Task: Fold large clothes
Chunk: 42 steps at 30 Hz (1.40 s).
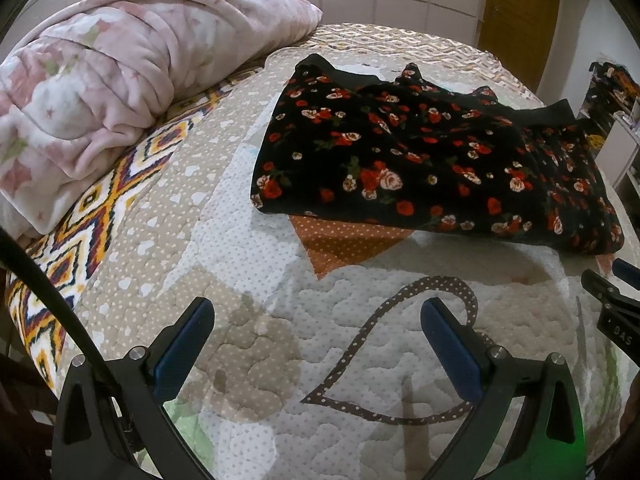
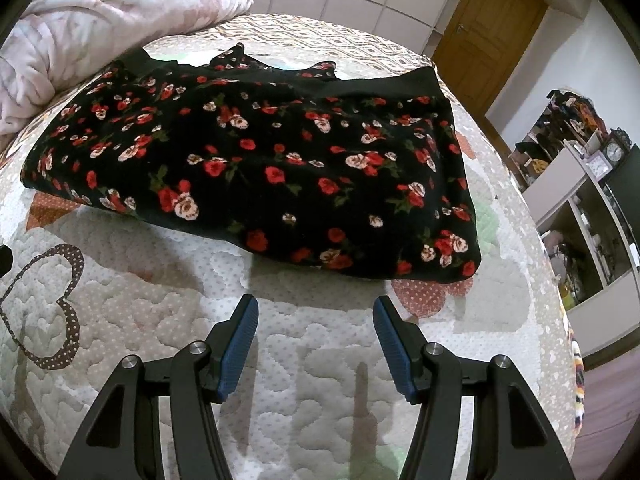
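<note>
A black garment with red and cream roses (image 1: 424, 160) lies folded into a rough rectangle on the quilted bed cover (image 1: 256, 264). It also shows in the right wrist view (image 2: 264, 172), with a plain black band along its far edge. My left gripper (image 1: 316, 312) is open and empty, above the quilt, short of the garment's near edge. My right gripper (image 2: 316, 308) is open and empty, just short of the garment's near right corner. The right gripper's tip also shows at the right edge of the left wrist view (image 1: 612, 292).
A bunched pink fleece blanket (image 1: 104, 80) lies at the far left of the bed. A wooden door (image 2: 488, 28) stands behind the bed. Shelves with clutter and a clock (image 2: 584, 184) stand to the right, past the bed edge.
</note>
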Available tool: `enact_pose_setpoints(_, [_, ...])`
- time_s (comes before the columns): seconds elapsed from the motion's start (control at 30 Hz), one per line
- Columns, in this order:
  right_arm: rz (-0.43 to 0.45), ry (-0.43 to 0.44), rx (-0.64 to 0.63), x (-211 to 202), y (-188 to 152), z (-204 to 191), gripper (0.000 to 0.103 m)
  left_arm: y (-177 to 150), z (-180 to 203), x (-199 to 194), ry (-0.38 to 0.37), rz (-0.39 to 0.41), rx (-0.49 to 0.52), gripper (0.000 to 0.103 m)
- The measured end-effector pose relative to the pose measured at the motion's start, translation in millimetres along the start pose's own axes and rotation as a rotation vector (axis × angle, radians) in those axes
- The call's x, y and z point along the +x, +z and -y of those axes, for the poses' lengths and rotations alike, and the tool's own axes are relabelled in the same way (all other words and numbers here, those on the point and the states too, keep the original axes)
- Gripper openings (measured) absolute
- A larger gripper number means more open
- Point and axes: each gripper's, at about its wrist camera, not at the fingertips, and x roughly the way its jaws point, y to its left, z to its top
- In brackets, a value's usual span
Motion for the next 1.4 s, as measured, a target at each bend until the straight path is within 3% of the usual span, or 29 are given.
enact_pose_setpoints(0.13, [0.026, -0.011, 0.008, -2.9, 10.5, 7.6, 0.063, 2.4, -1.2, -2.9, -0.011, 0.025, -0.011, 0.103])
enact_pose_setpoints(0.33, [0.114, -0.014, 0.051, -1.3, 55.6, 29.9, 0.063, 9.8, 0.8, -11.6, 0.004, 0.058, -0.018, 0.103])
enact_pose_setpoints(0.47, [0.117, -0.060, 0.089, 0.7, 78.9, 38.4, 0.063, 12.8, 6.2, -20.5, 0.012, 0.084, -0.001, 0.103])
enact_pose_setpoints(0.8, [0.201, -0.152, 0.062, -55.0, 53.0, 38.8, 0.069, 17.8, 21.8, -37.6, 0.038, 0.140, 0.010, 0.103])
enact_pose_setpoints(0.93, [0.202, -0.095, 0.091, -65.9, 40.0, 51.0, 0.069, 19.0, 31.8, -42.7, 0.044, 0.153, 0.027, 0.103])
enact_pose_setpoints(1.23, [0.266, -0.060, 0.126, -85.0, 21.9, 65.7, 0.069, 17.8, 56.5, -44.9, 0.044, 0.146, 0.085, 0.103])
enact_pose_setpoints(1.3, [0.263, -0.021, 0.150, -87.0, 18.4, 72.4, 0.069, 17.4, 61.4, -46.7, 0.045, 0.149, 0.100, 0.103])
enact_pose_setpoints(1.4, [0.247, 0.137, 0.209, -90.3, 11.7, 85.6, 0.070, 17.8, 65.7, -48.6, 0.046, 0.151, 0.110, 0.103])
